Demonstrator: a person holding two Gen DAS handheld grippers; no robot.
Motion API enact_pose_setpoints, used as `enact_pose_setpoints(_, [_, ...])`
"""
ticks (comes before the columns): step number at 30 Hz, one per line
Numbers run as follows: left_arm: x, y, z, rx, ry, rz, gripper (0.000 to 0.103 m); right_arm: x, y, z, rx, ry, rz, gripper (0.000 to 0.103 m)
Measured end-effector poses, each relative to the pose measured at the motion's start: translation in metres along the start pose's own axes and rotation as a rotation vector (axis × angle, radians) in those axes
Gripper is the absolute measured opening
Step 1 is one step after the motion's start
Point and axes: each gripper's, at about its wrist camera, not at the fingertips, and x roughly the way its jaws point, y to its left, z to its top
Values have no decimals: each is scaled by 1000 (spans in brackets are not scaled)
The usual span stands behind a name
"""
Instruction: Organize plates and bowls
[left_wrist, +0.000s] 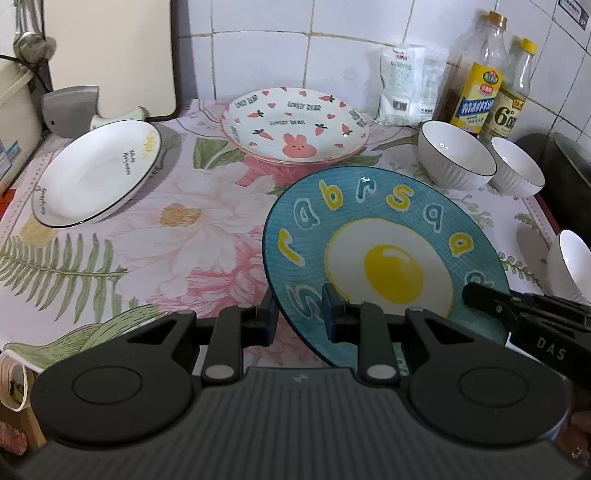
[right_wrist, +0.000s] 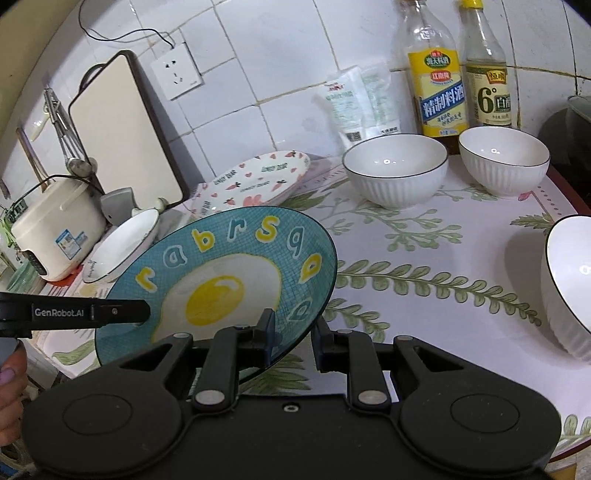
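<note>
A blue plate (left_wrist: 373, 236) (right_wrist: 236, 266) with a fried-egg picture hangs tilted above the flowered cloth, held from two sides. My left gripper (left_wrist: 299, 317) is shut on its near-left rim. My right gripper (right_wrist: 295, 336) is shut on its near-right rim and shows in the left wrist view as a black finger (left_wrist: 480, 295). Behind lie a pink rabbit plate (left_wrist: 295, 125) (right_wrist: 255, 181) and a white plate (left_wrist: 96, 173) (right_wrist: 122, 243). Three white ribbed bowls (left_wrist: 456, 158) (left_wrist: 517, 170) (left_wrist: 569, 266) stand at the right; in the right wrist view the same bowls (right_wrist: 395, 170) (right_wrist: 504, 158) (right_wrist: 569, 288) appear.
Two sauce bottles (right_wrist: 439, 88) (right_wrist: 487, 81) and a white bag (right_wrist: 358, 107) stand against the tiled wall. A cutting board (right_wrist: 122, 133) leans at the back left beside a rice cooker (right_wrist: 55, 229). A dark pot (left_wrist: 565, 173) borders the right edge.
</note>
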Motion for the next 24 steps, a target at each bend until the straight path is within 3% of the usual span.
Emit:
enact_pose_setpoints(18, [39,-4,2,-33,65,-47,23,25,-13,4,-55,11,-81,25])
enact_pose_setpoints(22, [50,4,2,-115,173,-78,23,30,-16,6,-6,60,-101,25])
enact_pose_setpoints(24, [50,2,2,-112,176,-71,23,31,-16,6,-4,71,-108,26])
